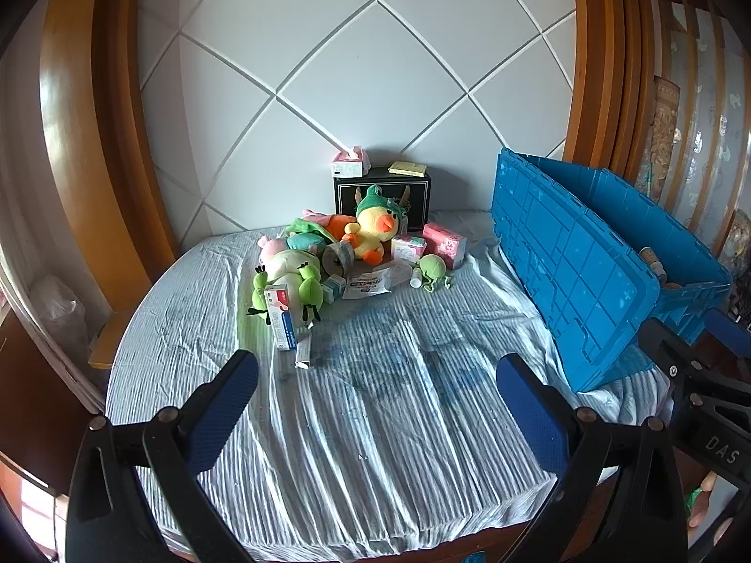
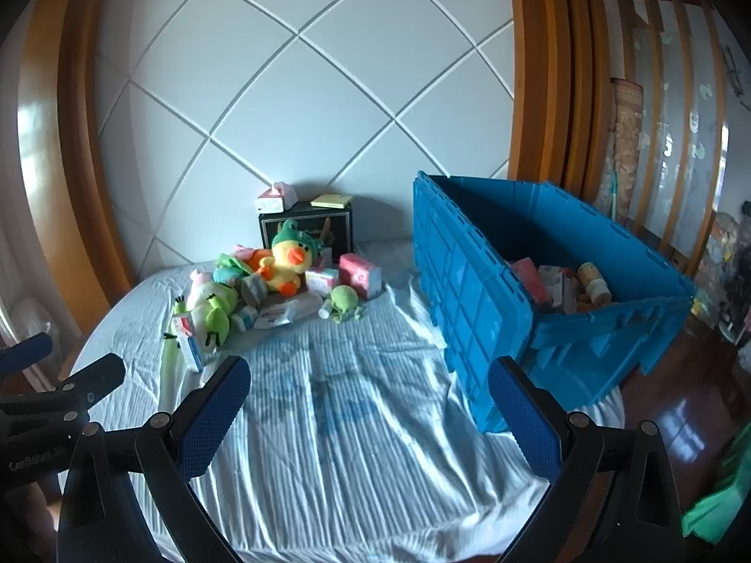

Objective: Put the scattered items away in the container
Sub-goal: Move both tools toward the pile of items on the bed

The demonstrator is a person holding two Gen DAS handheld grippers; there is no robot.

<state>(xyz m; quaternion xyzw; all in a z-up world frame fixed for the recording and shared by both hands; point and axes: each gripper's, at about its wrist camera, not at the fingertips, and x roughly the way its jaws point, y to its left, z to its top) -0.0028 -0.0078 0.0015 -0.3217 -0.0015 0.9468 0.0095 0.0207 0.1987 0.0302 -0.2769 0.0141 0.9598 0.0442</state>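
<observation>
A blue plastic crate (image 1: 586, 262) (image 2: 474, 300) stands at the right on the bed and holds several boxes and a bottle (image 2: 592, 282). A pile of items lies far left of it: a yellow duck plush (image 1: 375, 225) (image 2: 288, 260), a green frog plush (image 1: 293, 284) (image 2: 213, 309), a small green plush (image 1: 432, 270) (image 2: 345, 300), a pink pack (image 1: 443, 239) (image 2: 359, 274), a red-and-white box (image 1: 281, 316) (image 2: 190, 345). My left gripper (image 1: 375, 403) is open and empty, well short of the pile. My right gripper (image 2: 371, 406) is open and empty beside the crate.
A black box (image 1: 382, 192) (image 2: 307, 225) with a tissue pack (image 1: 349, 162) and yellow notes (image 1: 407, 168) stands against the white tiled wall. Wooden frames flank the bed. The striped sheet (image 1: 375, 399) covers the bed; wooden floor (image 2: 680, 403) lies to the right.
</observation>
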